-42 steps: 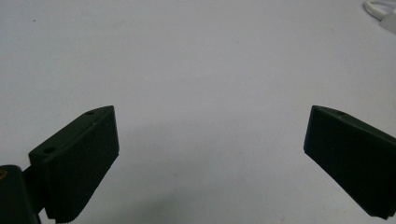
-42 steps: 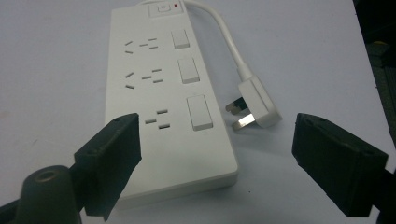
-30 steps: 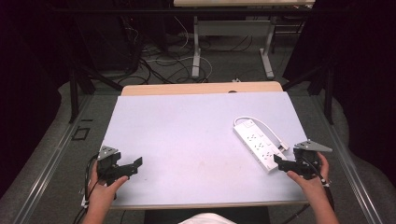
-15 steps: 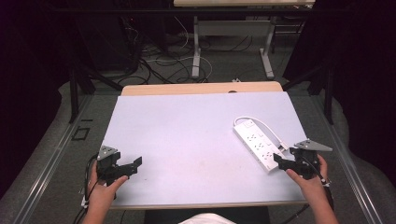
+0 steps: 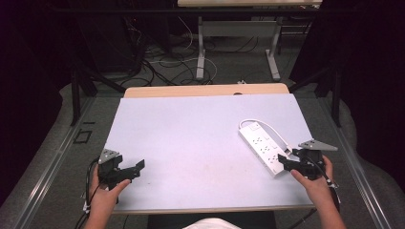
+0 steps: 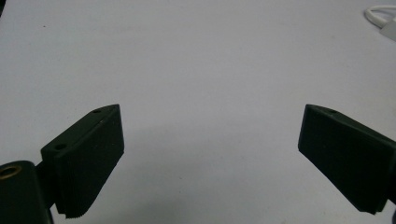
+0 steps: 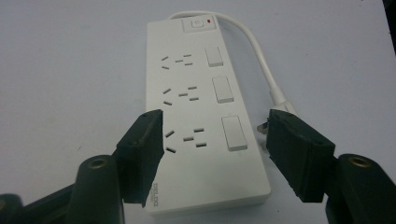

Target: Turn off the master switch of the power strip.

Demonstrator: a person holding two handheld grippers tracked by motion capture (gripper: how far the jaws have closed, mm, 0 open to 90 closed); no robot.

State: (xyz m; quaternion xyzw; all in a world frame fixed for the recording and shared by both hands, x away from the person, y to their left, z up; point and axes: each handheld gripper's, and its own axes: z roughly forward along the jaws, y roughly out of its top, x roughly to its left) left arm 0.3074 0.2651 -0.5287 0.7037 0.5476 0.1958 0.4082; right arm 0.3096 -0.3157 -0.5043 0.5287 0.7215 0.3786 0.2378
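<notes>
A white power strip [image 5: 261,147] with three socket groups and rocker switches [image 7: 196,93] lies at the table's right side. Its white cable [image 7: 259,51] loops round the right side to a plug [image 7: 264,128] beside the strip. My right gripper [image 5: 284,161] hovers at the strip's near end. Its jaws have just been closing and stand apart, open [image 7: 215,133]. The strip's near end and the plug lie between them, and no pad presses on either. My left gripper [image 5: 136,167] rests at the front left, wide open [image 6: 210,140] over bare table.
The pale table [image 5: 191,133] has a wooden strip along its far edge. Beyond it, on the floor, are desk legs and tangled cables [image 5: 167,62]. A person's hands and forearms come in from the near edge.
The right gripper's jaws look a little narrower over the strip's near end. Both hands stay about where they were.
</notes>
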